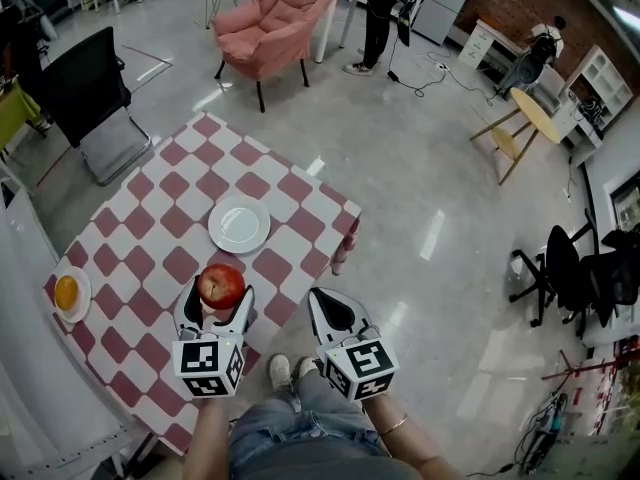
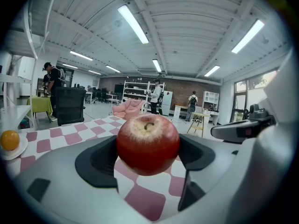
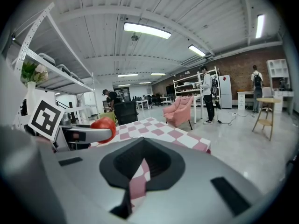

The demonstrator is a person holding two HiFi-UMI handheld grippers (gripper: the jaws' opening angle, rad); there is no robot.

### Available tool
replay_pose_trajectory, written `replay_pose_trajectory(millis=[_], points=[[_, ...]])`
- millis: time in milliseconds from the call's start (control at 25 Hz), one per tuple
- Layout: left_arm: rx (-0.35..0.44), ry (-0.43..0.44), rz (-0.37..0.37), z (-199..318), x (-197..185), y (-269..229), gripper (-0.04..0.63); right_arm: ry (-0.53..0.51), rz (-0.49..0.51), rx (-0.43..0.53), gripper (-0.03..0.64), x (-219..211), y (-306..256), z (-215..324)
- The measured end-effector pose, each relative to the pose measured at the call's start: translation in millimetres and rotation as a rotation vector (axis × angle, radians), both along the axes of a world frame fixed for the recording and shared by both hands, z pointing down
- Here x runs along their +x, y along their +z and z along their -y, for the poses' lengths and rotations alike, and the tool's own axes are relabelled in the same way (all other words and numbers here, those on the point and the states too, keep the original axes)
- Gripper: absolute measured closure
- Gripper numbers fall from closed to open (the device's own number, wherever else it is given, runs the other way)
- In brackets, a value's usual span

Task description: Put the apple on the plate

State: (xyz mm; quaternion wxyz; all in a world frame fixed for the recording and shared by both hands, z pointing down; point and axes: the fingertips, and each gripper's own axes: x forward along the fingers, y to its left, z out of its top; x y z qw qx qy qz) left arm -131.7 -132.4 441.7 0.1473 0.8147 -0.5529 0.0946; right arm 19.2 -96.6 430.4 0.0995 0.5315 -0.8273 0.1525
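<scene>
Our left gripper point(image 1: 217, 305) clamps the round red apple point(image 1: 221, 286) near the round white plate point(image 1: 239, 225); our right gripper point(image 1: 334, 310) is closed.

The right gripper point(image 3: 142, 148) has its two jaws pressed together with nothing between them; only a thin strip of the checked tablecloth point(image 3: 159, 127) shows in the slit. At the left, a red apple point(image 3: 104, 126) sits at the tip of the left gripper point(image 3: 91, 134). Behind the table stands a pink armchair point(image 3: 180, 110).

The left gripper point(image 1: 221, 296) clamps the apple point(image 1: 221, 284) in its jaws; the right gripper point(image 1: 331, 306) has its jaws together.
</scene>
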Motion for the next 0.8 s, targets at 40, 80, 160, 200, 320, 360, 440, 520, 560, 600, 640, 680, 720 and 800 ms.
replay_pose_trajectory(millis=[40, 80, 160, 200, 320, 360, 440, 520, 560, 600, 640, 680, 720, 800], points=[[-0.001, -0.001, 0.001, 1.6, -0.2, 0.8, 0.202, 0.000, -0.003, 0.000, 0.606, 0.5, -0.1, 1.1], [-0.003, -0.003, 0.003, 3.1, -0.5, 1.4, 0.202, -0.001, -0.006, -0.001, 0.606, 0.9, -0.4, 2.1], [-0.006, -0.009, 0.003, 6.1, -1.6, 2.4, 0.204, -0.004, -0.006, -0.001, 0.606, 1.6, -1.0, 4.5], [-0.008, -0.013, 0.004, 8.0, -2.0, 3.1, 0.202, -0.006, -0.005, -0.001, 0.606, 2.1, -1.1, 6.4], [-0.010, -0.025, 0.014, 18.3, -2.6, 4.3, 0.202, -0.012, -0.005, -0.001, 0.606, 3.3, -0.5, 17.0], [-0.012, -0.029, 0.017, 22.4, -2.8, 4.8, 0.204, -0.016, -0.004, -0.003, 0.606, 2.9, 0.0, 21.1], [-0.017, -0.035, 0.020, 30.3, -1.3, 6.1, 0.203, -0.027, -0.004, -0.008, 0.606, 1.8, 1.8, 28.6], [-0.019, -0.036, 0.023, 38.8, 1.6, 7.0, 0.203, -0.041, -0.006, -0.013, 0.607, 0.7, 3.2, 36.3], [-0.020, -0.037, 0.027, 42.9, 2.7, 7.5, 0.202, -0.049, -0.006, -0.016, 0.606, -0.1, 4.0, 39.6], [-0.021, -0.039, 0.029, 46.6, 3.7, 8.2, 0.202, -0.055, -0.004, -0.019, 0.606, -0.9, 5.1, 41.9], [-0.023, -0.041, 0.032, 50.1, 4.6, 9.2, 0.202, -0.060, -0.002, -0.023, 0.606, -1.3, 6.4, 43.7], [-0.024, -0.042, 0.035, 53.8, 5.5, 10.2, 0.202, -0.063, 0.000, -0.026, 0.606, -1.2, 7.8, 45.6], [-0.024, -0.043, 0.039, 57.8, 6.4, 11.1, 0.202, -0.065, 0.000, -0.028, 0.606, -0.7, 9.1, 47.8], [-0.021, -0.046, 0.047, 66.4, 8.3, 12.0, 0.202, -0.067, 0.000, -0.034, 0.606, 0.8, 11.7, 52.9]])
